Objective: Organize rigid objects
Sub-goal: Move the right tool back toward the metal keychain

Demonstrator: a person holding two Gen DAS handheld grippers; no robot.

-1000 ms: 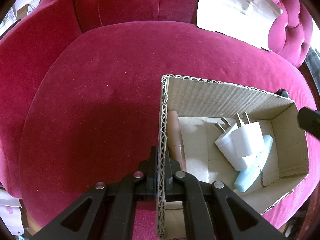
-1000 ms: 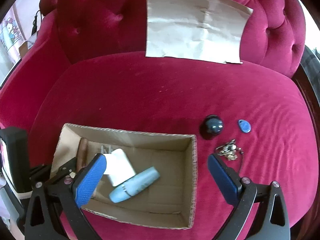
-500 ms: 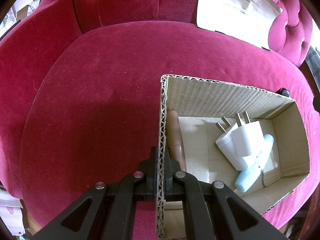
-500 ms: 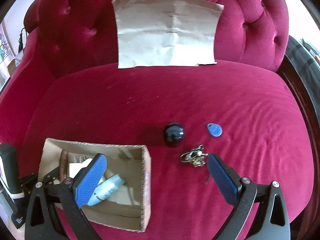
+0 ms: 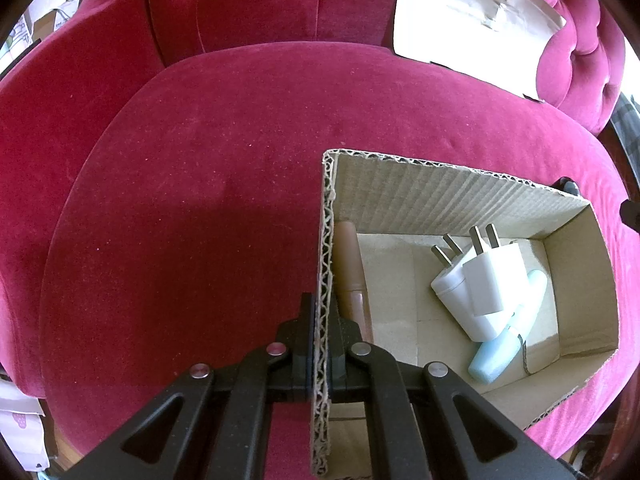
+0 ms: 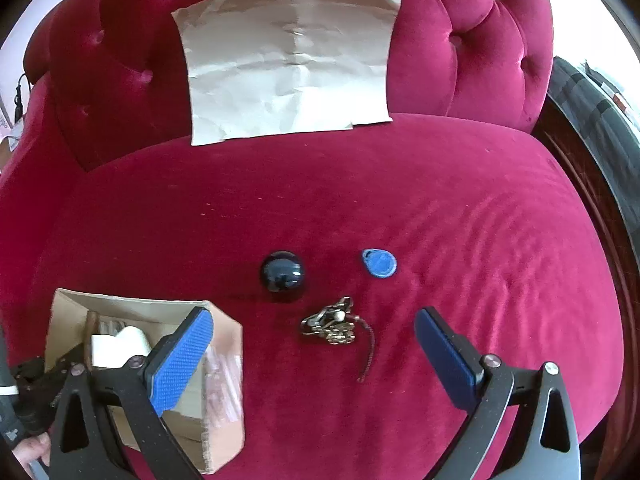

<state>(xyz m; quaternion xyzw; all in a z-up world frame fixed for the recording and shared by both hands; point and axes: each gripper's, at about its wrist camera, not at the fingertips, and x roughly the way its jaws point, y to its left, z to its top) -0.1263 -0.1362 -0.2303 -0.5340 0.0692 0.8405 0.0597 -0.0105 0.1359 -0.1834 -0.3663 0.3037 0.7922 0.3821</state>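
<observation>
Keys [image 6: 332,326] lie flat between open right fingers [image 6: 182,356], cord trailing toward camera.

The wide-open right gripper [image 6: 314,354] with blue pads now sits over the tangled metal key bunch [image 6: 332,324] on the red velvet seat, having slid away from the open cardboard box [image 6: 224,364], which now lies off to its left.

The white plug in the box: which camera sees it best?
The left wrist view: the white plug lies fully exposed in the cardboard box, prongs showing. The right wrist view catches only part of it, behind the right gripper.
</observation>
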